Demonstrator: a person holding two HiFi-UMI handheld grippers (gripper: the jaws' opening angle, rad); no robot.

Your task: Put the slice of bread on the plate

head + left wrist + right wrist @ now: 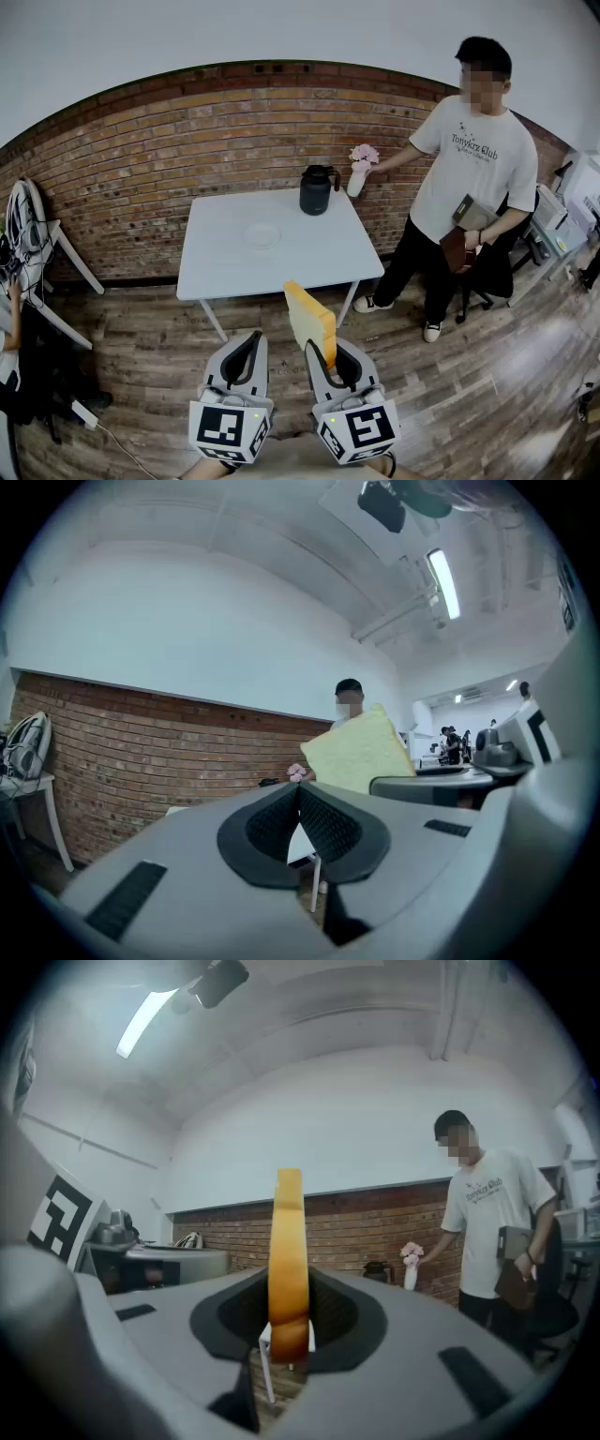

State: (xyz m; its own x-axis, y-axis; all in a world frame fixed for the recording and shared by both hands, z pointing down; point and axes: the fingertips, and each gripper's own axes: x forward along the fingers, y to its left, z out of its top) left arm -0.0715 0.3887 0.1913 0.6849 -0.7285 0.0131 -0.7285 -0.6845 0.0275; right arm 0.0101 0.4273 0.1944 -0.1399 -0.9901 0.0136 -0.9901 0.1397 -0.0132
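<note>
Of the two tongs, the right gripper [289, 1333] is the busy one. Its grey jaws are closed narrow on the pale yellow, brown-crusted square slice of bread [288, 1241]. They hold it by its lower edge, so it stands upright with the thin edge toward the camera. The left gripper [298, 799] is beside it, level, with its black ribbed pads [323, 822] pressed together and nothing between them (it seems to have no work at this moment). Both hang over the brown wooden plank floor [141, 375], not yet over the furniture.

Farther ahead stands the white square table [225, 267], and near its middle lies the small round pale plate [262, 235], bare. At the back edge of the table are a black jug with a handle [317, 190] and a slim white vase with pink flowers [358, 172]. A person in a white T-shirt [473, 155] stands at the right and reaches one hand toward the vase.

I judge that the step in hand is the carrying: the bread is gripped but is well apart from the plate. The next move calls for bringing the right gripper forward to above the plate, turning the slice flat, lowering it, and only then parting the jaws. The jug stands near the plate, so an approach from the front side looks safer.
</note>
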